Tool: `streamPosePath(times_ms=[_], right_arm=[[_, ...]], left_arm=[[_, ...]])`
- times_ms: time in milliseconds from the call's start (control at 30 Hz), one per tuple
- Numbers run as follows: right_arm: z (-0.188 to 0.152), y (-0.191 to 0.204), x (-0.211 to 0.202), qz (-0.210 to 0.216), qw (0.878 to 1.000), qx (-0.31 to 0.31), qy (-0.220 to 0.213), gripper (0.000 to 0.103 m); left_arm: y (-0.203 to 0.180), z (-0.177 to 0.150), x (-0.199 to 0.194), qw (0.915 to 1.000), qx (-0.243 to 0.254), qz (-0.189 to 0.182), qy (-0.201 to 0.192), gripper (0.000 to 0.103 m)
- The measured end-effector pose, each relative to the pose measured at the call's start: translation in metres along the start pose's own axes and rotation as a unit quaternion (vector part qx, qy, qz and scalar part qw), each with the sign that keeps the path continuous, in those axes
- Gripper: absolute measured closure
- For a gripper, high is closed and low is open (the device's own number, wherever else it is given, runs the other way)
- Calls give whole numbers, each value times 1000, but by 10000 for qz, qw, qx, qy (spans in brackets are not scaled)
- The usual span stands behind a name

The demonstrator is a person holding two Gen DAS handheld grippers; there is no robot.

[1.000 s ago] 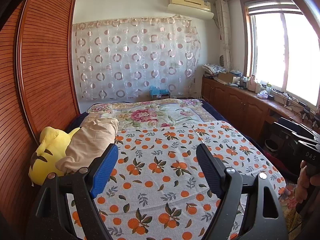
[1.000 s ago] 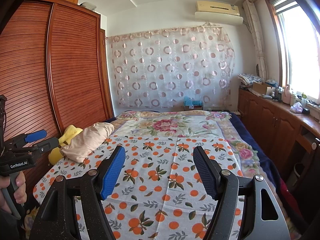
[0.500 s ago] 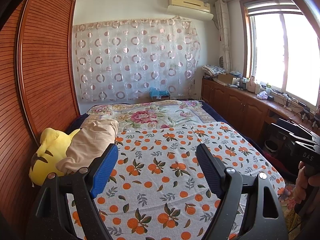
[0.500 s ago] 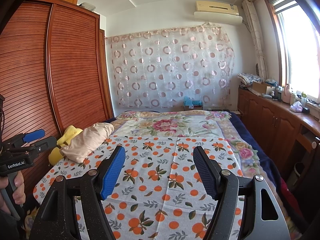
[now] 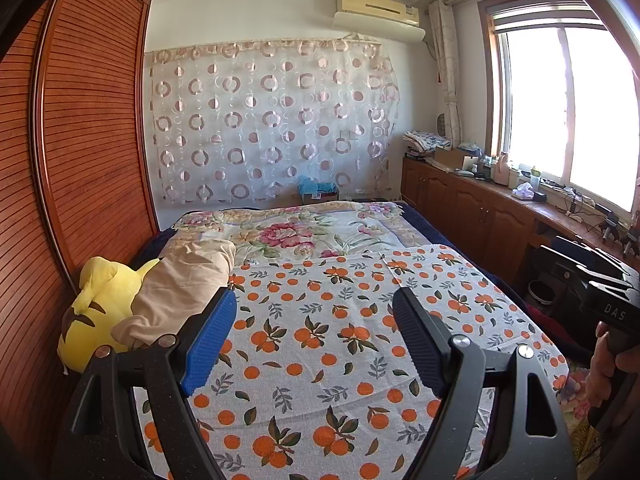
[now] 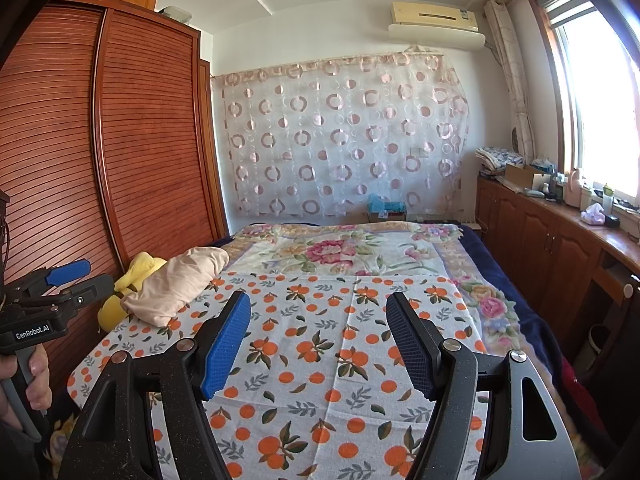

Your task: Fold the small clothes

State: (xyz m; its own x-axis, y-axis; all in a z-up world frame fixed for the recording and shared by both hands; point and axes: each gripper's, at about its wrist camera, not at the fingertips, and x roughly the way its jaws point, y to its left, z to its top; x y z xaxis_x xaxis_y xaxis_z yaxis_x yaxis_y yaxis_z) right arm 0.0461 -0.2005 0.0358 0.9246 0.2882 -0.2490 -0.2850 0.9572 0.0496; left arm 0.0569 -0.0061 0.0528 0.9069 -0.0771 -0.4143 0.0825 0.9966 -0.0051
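Overhead, two sets of tongs are hovering above the bed [image 5: 532, 320]: the left tongs [image 5: 312, 344] and the right tongs [image 6: 318, 342], both with jaws spread wide and pinching nothing. One orange-print cloth [image 6: 340, 344] is lying flat across the near half of the bed, and one floral blanket [image 6: 340, 252] is covering the far half. One beige garment [image 6: 176, 284], bunched up, is sitting at the bed's left edge, partly on the orange-print cloth and leaning over one yellow plush toy [image 5: 104, 308] that is wedged between the bed and the wooden wardrobe [image 6: 152, 152]. Each view is also catching the other tool at its side: the left tongs beside the bed's left edge, the right tongs off the bed's right side. Compared with a second ago, both tongs are staying just as wide, and the garment, plush and cloth are lying where they were.
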Motion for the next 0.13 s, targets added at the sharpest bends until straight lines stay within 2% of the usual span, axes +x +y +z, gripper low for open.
streamPosePath(times_ms=[133], right_arm=[[0, 0, 0, 4, 10000, -4, -10, 31]], left_arm=[[0, 0, 0, 10000, 2, -3, 2, 22]])
